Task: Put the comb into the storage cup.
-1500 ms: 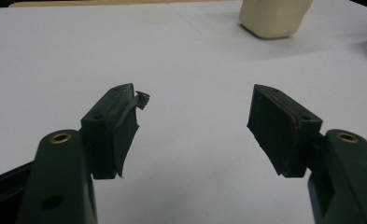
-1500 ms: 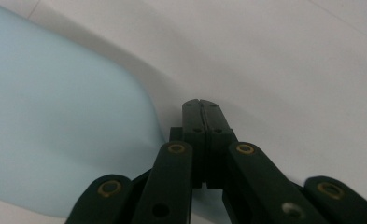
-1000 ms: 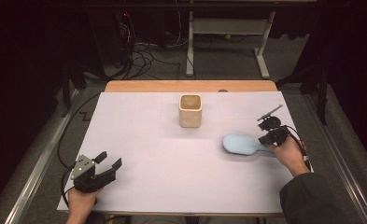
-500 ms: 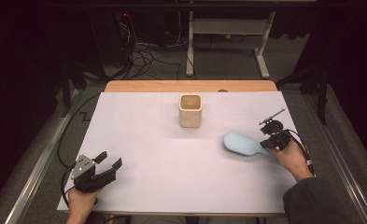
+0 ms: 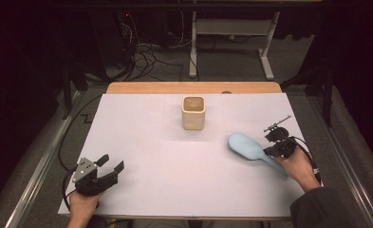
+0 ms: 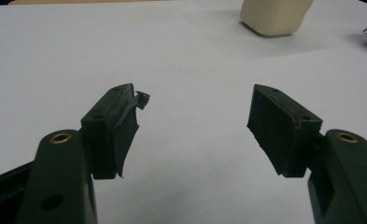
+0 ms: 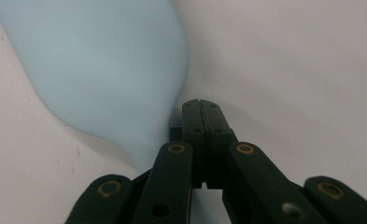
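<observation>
R gripper [image 5: 273,148] jaws fully closed, pressed beside the blue brush [image 5: 247,146] handle; whether they pinch it is hidden. Brush lies right of and nearer than the beige cup [image 5: 193,112]. L gripper [image 5: 110,164] open, empty, well left of cup.

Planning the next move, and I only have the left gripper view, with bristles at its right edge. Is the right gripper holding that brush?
Observer: No grip that I can see. The right gripper is shut pad to pad with nothing between its tips. The brush lies beside them.
Operator: Which way does the brush point?
Observer: In the high view, its head points toward the table's middle and its handle toward the right hand.
Operator: Anything in the cup?
Observer: The cup stands upright, and nothing sticks out of it.
</observation>
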`<state>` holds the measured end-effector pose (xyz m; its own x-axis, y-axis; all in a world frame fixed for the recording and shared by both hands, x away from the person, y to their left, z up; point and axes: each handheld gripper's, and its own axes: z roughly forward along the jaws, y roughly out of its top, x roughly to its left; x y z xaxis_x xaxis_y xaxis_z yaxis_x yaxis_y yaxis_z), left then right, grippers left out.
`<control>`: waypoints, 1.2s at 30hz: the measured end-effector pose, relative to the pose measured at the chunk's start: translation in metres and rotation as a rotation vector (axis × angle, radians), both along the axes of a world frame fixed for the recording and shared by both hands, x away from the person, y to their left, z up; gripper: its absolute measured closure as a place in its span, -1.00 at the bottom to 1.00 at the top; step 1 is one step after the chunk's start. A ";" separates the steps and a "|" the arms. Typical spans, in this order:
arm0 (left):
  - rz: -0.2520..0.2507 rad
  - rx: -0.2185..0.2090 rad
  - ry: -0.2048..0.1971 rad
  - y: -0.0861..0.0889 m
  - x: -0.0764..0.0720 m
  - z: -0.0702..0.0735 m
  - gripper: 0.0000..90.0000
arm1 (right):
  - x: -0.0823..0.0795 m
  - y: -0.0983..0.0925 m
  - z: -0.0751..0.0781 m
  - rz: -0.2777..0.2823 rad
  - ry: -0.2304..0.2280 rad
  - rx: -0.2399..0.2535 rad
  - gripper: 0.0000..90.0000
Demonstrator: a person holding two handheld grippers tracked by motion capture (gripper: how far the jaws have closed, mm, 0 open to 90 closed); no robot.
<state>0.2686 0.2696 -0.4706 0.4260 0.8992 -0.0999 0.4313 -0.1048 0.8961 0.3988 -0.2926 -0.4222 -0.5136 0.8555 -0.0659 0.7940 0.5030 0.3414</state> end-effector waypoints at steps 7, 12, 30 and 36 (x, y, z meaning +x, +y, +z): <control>0.000 0.001 0.000 0.000 0.000 0.000 -0.26 | -0.007 0.000 0.001 -0.001 0.002 0.027 1.00; 0.001 0.001 -0.001 0.000 0.000 0.000 -0.26 | -0.012 -0.001 0.001 -0.002 0.008 0.038 1.00; 0.003 0.000 -0.001 0.000 0.000 0.000 -0.26 | -0.022 -0.009 -0.005 -0.013 0.020 0.031 1.00; 0.002 0.002 -0.002 0.000 0.000 0.000 -0.26 | -0.031 -0.003 -0.007 0.015 0.022 0.038 1.00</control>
